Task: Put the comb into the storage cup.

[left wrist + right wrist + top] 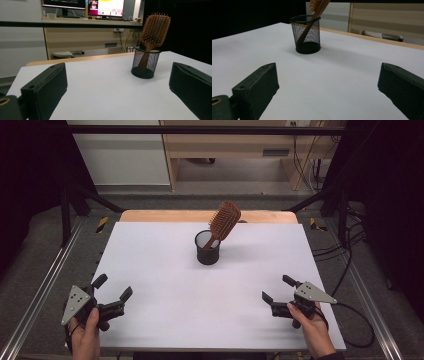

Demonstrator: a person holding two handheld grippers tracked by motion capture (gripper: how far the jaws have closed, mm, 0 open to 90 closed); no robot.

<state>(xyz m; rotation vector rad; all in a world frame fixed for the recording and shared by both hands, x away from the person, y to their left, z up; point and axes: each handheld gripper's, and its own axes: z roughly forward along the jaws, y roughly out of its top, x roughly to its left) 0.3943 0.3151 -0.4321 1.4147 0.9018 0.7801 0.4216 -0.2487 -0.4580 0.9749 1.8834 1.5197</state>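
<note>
While the hairbrush [224,221] leans handle-down in the mesh cup [208,248] mid-counter [160,270], left claw [113,289] and right claw [277,290] wait near the front edge, both wide, empty. Best approach: pinch the brush neck, lift straight, steady the cup.

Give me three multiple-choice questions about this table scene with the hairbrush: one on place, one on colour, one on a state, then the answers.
1. Where is the hairbrush?
A. flat on the table
B. standing in the mesh cup
C. held in a gripper

2. What colour is the mesh cup?
A. black
B. white
C. red

3. How do the jaws of the left gripper and right gripper stand?
A. both open
B. both shut
C. one shut on the hairbrush

Answers: 1 B, its handle sits inside the cup, head leaning out. 2 A, dark mesh against the white table. 3 A, both pairs of jaws are spread with nothing between.
</note>
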